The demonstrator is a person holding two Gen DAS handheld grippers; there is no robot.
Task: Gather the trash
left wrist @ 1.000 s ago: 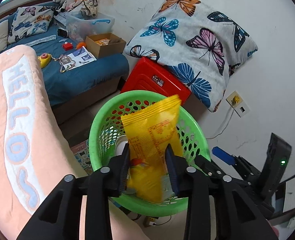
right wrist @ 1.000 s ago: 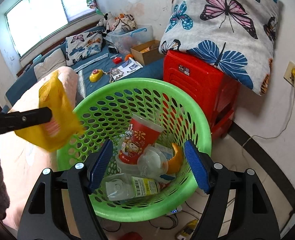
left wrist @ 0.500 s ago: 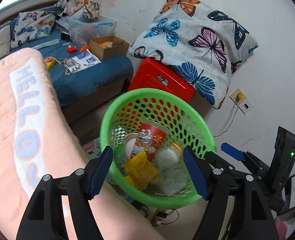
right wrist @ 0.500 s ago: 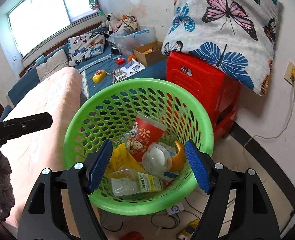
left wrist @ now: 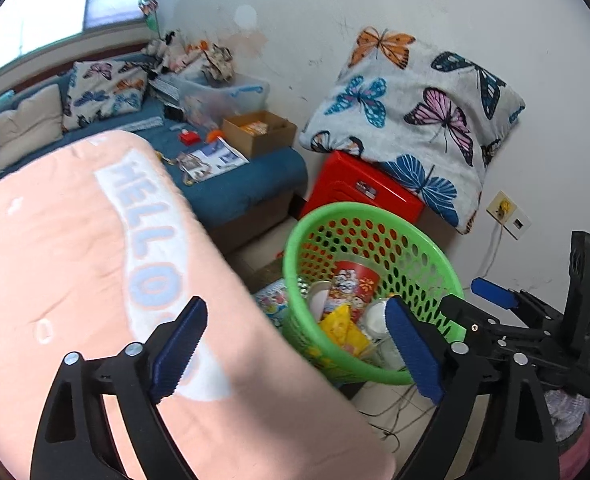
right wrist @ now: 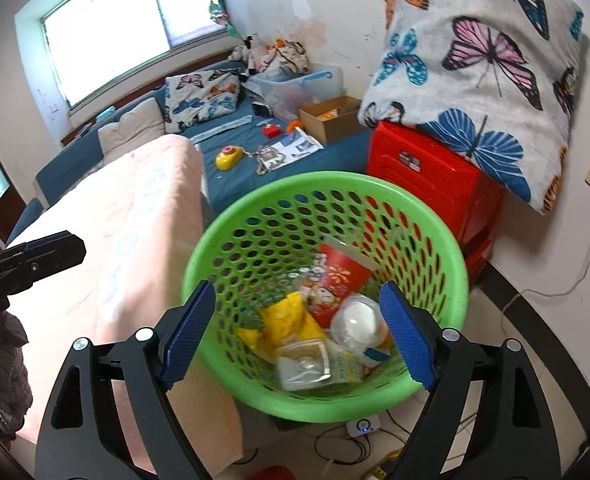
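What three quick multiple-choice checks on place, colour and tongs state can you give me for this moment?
1. Where is the yellow wrapper?
A. on the pink blanket
B. inside the basket
C. in the left tongs

2. What colour is the basket?
A. green
B. red
C. blue

3. How do the left tongs and right tongs stand?
A. both shut
B. one shut on a cup
C. both open and holding nothing

Key: 1 B, it lies among the trash by the red cup; 2 A, rim and perforated wall are green; 3 C, wide gaps between the pads.
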